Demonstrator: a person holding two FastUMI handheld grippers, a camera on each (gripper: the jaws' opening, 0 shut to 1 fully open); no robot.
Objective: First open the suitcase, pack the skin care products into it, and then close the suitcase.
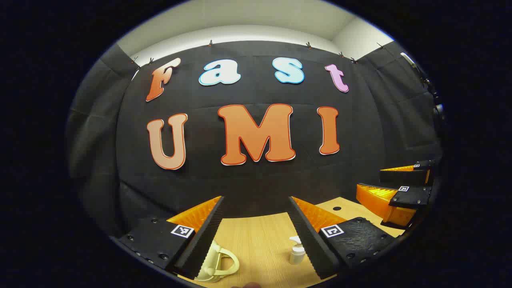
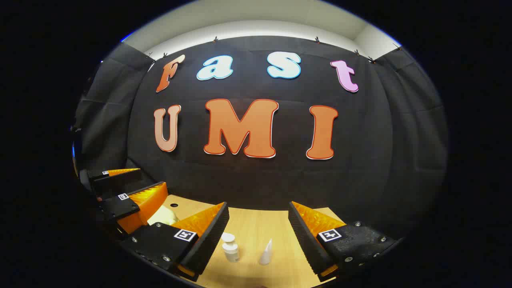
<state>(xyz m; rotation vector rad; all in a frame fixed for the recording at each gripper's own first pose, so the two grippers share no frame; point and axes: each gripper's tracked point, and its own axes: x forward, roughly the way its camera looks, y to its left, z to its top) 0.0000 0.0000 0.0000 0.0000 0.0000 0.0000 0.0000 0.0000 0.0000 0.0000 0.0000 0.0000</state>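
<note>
In the left gripper view, the left tool (image 1: 256,236) hangs with its fingers spread wide and nothing between them, above the pale wooden bench (image 1: 256,240). At the lower left of that frame, a cream plastic handle with a rounded loop (image 1: 218,264) sits partly behind the left finger; I judge it belongs to the suitcase, though the case's body is hidden. Right of centre, a small white pump bottle (image 1: 297,251) stands upright just beside the right finger. In the right gripper view, the right tool (image 2: 258,236) is likewise spread and empty; lower centre, between its fingers, stand a squat white bottle with a round cap (image 2: 231,248) and a slim white pointed tube (image 2: 266,253), near each other but apart. The likely trouble: all three products are light and narrow-based, so a finger descending off-centre could topple one. The suitcase latch cannot be seen, so reaching for it blind risks missing it.
</note>
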